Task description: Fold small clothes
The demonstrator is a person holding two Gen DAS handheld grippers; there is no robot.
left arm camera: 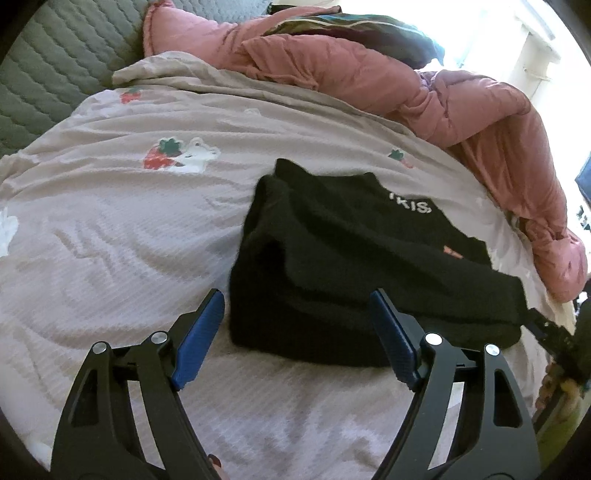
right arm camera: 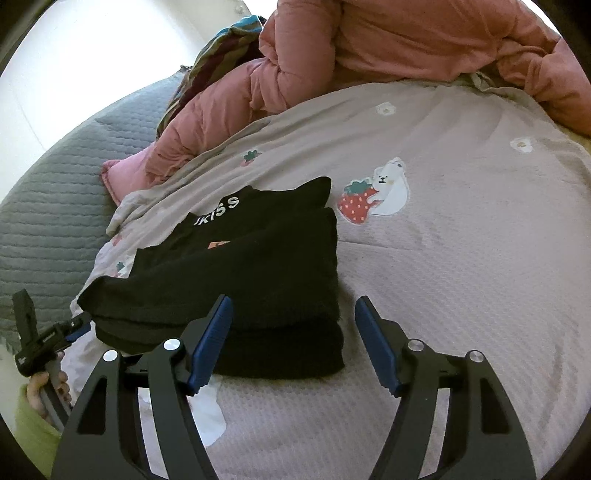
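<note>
A black garment (left arm camera: 354, 273) with white letters lies folded into a thick block on the pale strawberry-print bed sheet (left arm camera: 122, 229). My left gripper (left arm camera: 299, 306) is open and empty, its blue pads either side of the garment's near left corner, just in front of it. In the right wrist view the same garment (right arm camera: 258, 273) lies ahead and left. My right gripper (right arm camera: 293, 314) is open and empty at the garment's near right corner. The left gripper's tip (right arm camera: 72, 328) shows at that view's left edge, and the right gripper's tip (left arm camera: 550, 332) at the left wrist view's right edge.
A bunched pink quilt (left arm camera: 424, 81) lies along the far side of the bed, with striped dark cloth (left arm camera: 354, 26) behind it. A grey quilted cover (right arm camera: 48, 206) lies beside the sheet. A bright window is beyond.
</note>
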